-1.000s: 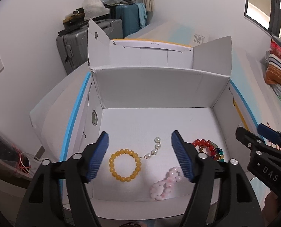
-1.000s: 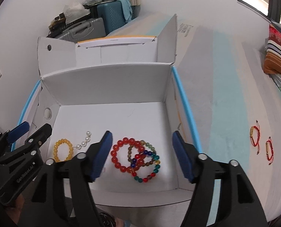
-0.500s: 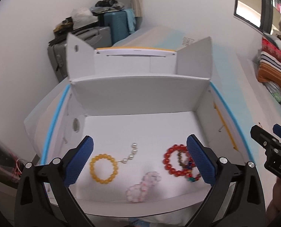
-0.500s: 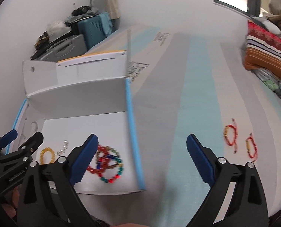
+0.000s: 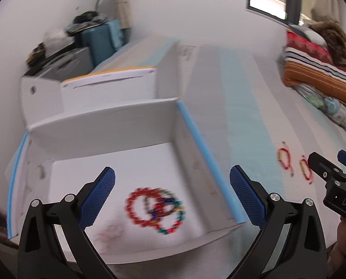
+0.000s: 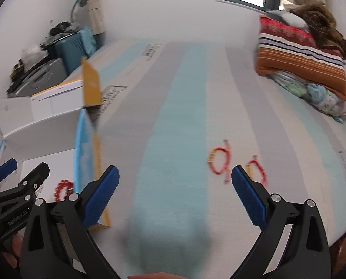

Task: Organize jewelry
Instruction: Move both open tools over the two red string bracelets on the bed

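A white cardboard box [image 5: 103, 125] with blue edges lies open on the bed. Inside it lie a red bead bracelet [image 5: 141, 207], a multicoloured bead bracelet [image 5: 173, 218] overlapping it, and a blurred pink one [image 5: 110, 232]. My left gripper [image 5: 172, 195] hangs open above the box's right half, nothing between its fingers. Two red cord bracelets [image 6: 219, 160] [image 6: 256, 168] lie on the striped sheet right of the box. My right gripper [image 6: 175, 194] is open and empty over the sheet, its right finger [image 6: 248, 195] close to the cord bracelets. The red cords [image 5: 285, 159] also show in the left wrist view.
Folded striped blankets [image 6: 301, 53] are stacked at the bed's far right. Suitcases [image 6: 56, 65] with clutter stand by the wall at the left. The box's upright orange-backed flap [image 6: 91, 86] rises left of my right gripper. The striped sheet [image 6: 177, 116] stretches between box and blankets.
Both grippers opened wider and swung to the right. The yellow and pearl bracelets left the left view; the right view now looks past the box at the red cord bracelets.
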{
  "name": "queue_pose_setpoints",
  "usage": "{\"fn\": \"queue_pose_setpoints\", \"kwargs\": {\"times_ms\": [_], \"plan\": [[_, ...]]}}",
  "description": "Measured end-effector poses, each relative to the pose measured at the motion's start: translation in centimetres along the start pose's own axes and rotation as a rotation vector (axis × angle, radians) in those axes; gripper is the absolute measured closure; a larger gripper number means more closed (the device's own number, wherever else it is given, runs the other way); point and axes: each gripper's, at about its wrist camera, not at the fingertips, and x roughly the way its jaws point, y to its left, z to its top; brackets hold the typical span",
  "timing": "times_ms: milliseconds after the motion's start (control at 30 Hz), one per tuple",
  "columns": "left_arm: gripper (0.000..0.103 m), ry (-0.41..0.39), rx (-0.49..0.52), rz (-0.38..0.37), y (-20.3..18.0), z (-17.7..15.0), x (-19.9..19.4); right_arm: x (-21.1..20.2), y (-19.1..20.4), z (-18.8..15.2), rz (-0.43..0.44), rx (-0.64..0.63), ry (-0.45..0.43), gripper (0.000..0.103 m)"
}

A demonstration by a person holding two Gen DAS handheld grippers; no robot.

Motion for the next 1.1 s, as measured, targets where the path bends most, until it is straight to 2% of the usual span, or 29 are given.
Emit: {"fn": "queue_pose_setpoints", "kwargs": {"times_ms": [233,600,1100], "plan": [[0.006,-0.006,0.06,-0.058,-5.1,0.8,1.4,0.3,-5.4,0.0,-0.068,0.082,0.014,0.01],[0.006,0.05,0.16,-0.093,-13.4,0.9,6.7,5.6,-12.9,0.4,-0.119,0.166,0.072,0.01],[0.006,0.124,0.225,-0.162,-21.1,0.5,13.0,10.5,-18.1,-0.8,-0.102,0.21,0.137,0.01]]}}
